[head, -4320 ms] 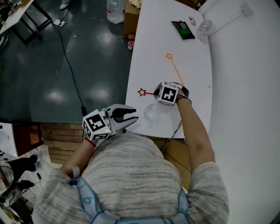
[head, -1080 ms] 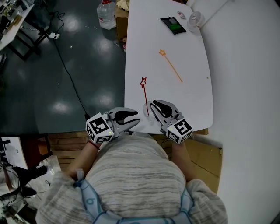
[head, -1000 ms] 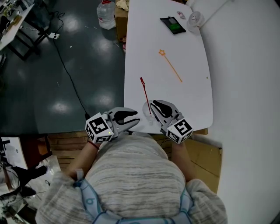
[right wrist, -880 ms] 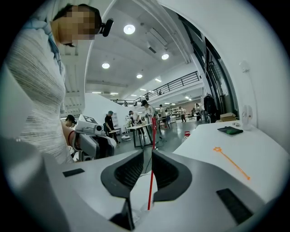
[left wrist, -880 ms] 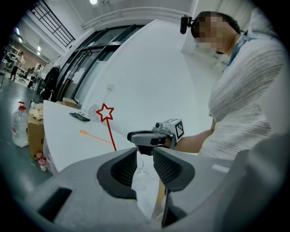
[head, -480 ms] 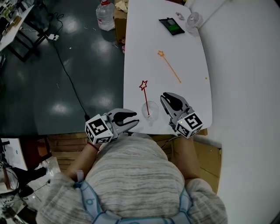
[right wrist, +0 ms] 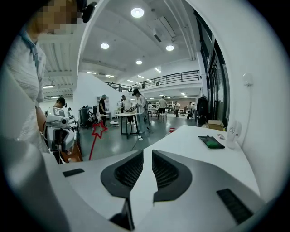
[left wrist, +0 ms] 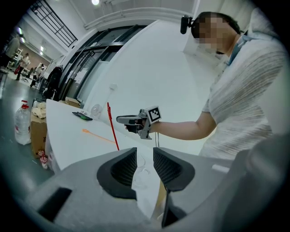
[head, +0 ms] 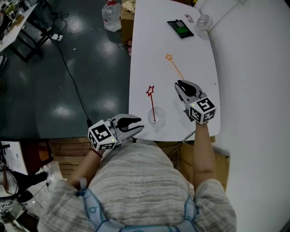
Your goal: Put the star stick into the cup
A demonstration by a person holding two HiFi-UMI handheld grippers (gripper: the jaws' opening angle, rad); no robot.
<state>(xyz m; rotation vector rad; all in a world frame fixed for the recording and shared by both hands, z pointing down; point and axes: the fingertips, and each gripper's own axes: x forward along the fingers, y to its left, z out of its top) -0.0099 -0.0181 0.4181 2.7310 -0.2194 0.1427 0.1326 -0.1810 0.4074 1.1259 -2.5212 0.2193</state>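
Observation:
A red star stick [head: 152,103] stands tilted in the clear cup [head: 156,118] near the white table's [head: 149,50] front edge, star end up. In the left gripper view the stick [left wrist: 113,129] rises behind the jaws and the cup [left wrist: 141,168] shows through their gap. My right gripper [head: 179,84] hovers right of the cup, apart from it, its jaws a narrow gap apart with nothing between them. My left gripper [head: 142,125] sits left of the cup at the table edge, open and empty. An orange star stick [head: 176,68] lies farther along the table.
A phone [head: 180,28] and a small white fan [head: 204,20] lie at the table's far end. On the dark floor to the left are a water bottle [head: 112,13], a cardboard box [head: 126,20] and a cable [head: 72,81]. A white wall borders the table's right.
The red stick, earlier lying on the table at my right gripper, now stands in the cup. My right gripper let go and moved right and farther up the table. The left gripper stayed put.

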